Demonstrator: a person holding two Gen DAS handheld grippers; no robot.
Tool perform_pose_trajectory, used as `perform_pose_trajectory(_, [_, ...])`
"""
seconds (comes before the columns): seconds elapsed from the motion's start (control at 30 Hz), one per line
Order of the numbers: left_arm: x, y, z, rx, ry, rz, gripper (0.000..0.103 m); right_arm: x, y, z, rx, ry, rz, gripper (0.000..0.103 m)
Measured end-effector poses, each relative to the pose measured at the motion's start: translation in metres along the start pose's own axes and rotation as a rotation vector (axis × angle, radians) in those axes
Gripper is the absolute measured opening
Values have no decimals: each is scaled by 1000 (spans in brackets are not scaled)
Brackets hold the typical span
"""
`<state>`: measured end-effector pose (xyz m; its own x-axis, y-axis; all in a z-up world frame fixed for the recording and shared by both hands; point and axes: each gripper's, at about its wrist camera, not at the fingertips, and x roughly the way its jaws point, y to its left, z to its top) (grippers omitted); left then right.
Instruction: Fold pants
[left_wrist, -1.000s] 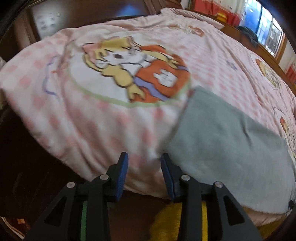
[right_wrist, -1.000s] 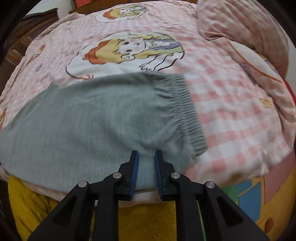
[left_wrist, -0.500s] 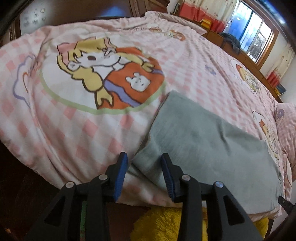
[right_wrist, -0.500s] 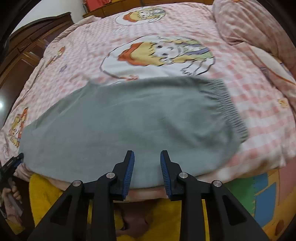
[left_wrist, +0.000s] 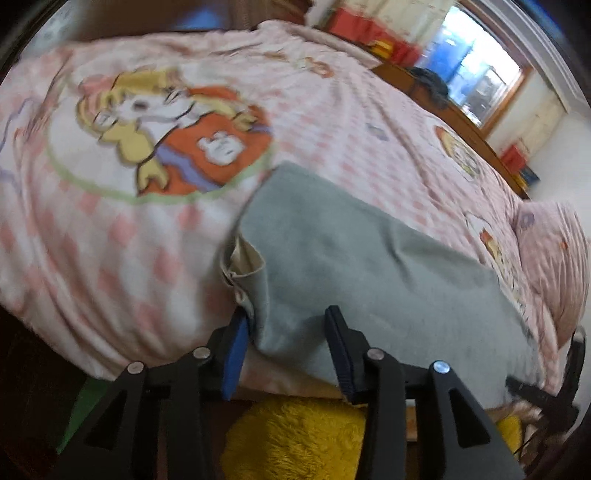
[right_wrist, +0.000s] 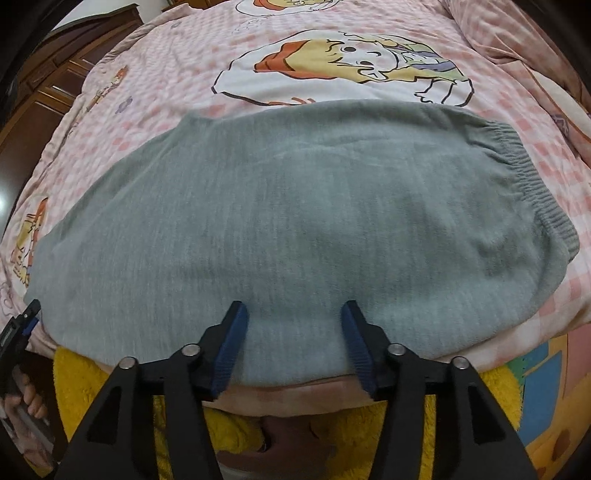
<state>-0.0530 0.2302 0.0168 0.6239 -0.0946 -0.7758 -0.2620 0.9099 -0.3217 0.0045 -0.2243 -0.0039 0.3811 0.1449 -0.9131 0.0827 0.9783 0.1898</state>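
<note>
Pink checked bedding (right_wrist: 236, 51) with cartoon pictures covers the big bed, and the grey pants (right_wrist: 295, 221) lie flat on it near the front edge.

Look first at the right gripper (right_wrist: 293, 314). Its two blue pads stand wide apart over the front edge of the pants, near the middle of them. The pads are not pressing on the cloth. They have just been opening; a second ago they were nearly together. The view has also slid along the pants since then, away from the stretchy waistband (right_wrist: 532, 177), which now sits far off to the right. Past the pants, the bedding is bare all the way to the pillow (right_wrist: 524, 33), so there is lots of room on that side. In front of the bed edge there is something yellow and fluffy (right_wrist: 498, 391).

Now the left gripper (left_wrist: 286, 325). Its pads are partly apart, a little more than before, and the corner of the leg end (left_wrist: 255, 266) lies between them. The left pad sits right at the cloth edge. I cannot tell if it touches. The hem there is curled up and shows a pale inside. A second ago this gripper was over bare bedding beside the pants; now it is at the corner. To the left of the pants the bedding is clear, with a big cartoon picture (left_wrist: 173, 125). A window (left_wrist: 476, 74) shines far back.

At the left edge of the right view, a hand (right_wrist: 26, 402) holds the other gripper's handle.
</note>
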Motion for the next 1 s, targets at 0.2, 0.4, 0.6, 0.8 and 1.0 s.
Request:
perform_pose_trajectory(0.2, [15, 9, 6, -42, 18, -8, 43, 4, 11, 1, -21, -6, -14, 77])
perform_pose_trajectory(0.4, [13, 11, 4, -47, -18, 8, 21, 4, 12, -2, -31, -20, -25, 77])
perform_pose_trajectory(0.6, [-5, 23, 6, -110, -39, -36, 8, -5, 13, -3, -18, -36, -29, 73])
perform_pose_trajectory(0.8, [-28, 7, 10, -62, -90, -51, 7, -20, 16, -8, -28, -61, 24, 68])
perform_pose_trajectory(1.0, [-37, -23, 14, -14, -105, -94, 7, -35, 18, -7, -39, -106, 64, 67])
